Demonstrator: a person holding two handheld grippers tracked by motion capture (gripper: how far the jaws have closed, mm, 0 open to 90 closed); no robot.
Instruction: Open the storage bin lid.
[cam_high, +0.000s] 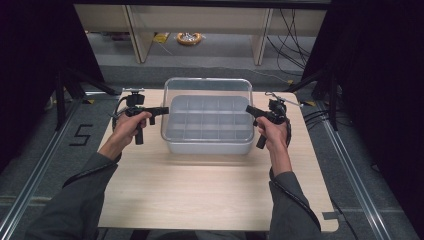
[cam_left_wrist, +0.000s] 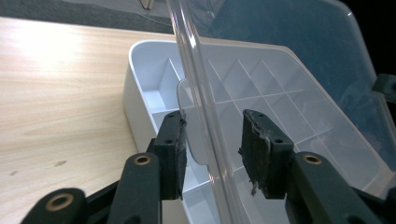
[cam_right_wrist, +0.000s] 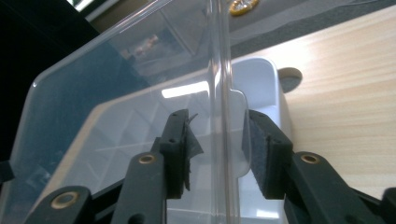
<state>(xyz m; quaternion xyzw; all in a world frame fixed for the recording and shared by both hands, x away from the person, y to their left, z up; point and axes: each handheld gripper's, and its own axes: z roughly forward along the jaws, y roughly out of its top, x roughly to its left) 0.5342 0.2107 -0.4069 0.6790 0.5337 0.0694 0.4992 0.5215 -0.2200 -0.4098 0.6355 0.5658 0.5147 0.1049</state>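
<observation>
A white box (cam_high: 207, 145) with several compartments stands at the middle back of the wooden table (cam_high: 200, 190). Its clear lid (cam_high: 207, 86) is tilted up, hinged at the back. My left gripper (cam_high: 165, 110) holds the lid's left edge and my right gripper (cam_high: 249, 109) its right edge. In the left gripper view the lid's rim (cam_left_wrist: 205, 116) runs between the jaws of the left gripper (cam_left_wrist: 212, 149), above the box (cam_left_wrist: 140, 93). In the right gripper view the right gripper (cam_right_wrist: 217, 149) is shut on the lid (cam_right_wrist: 116, 84), beside the box's wall (cam_right_wrist: 266, 79).
Bare tabletop lies between the box and the person's forearms. Dark stands rise at both sides of the table. Behind it are shelf legs and a yellow round object (cam_high: 189, 38) on the floor. A "5" (cam_high: 82, 134) is marked on the floor at left.
</observation>
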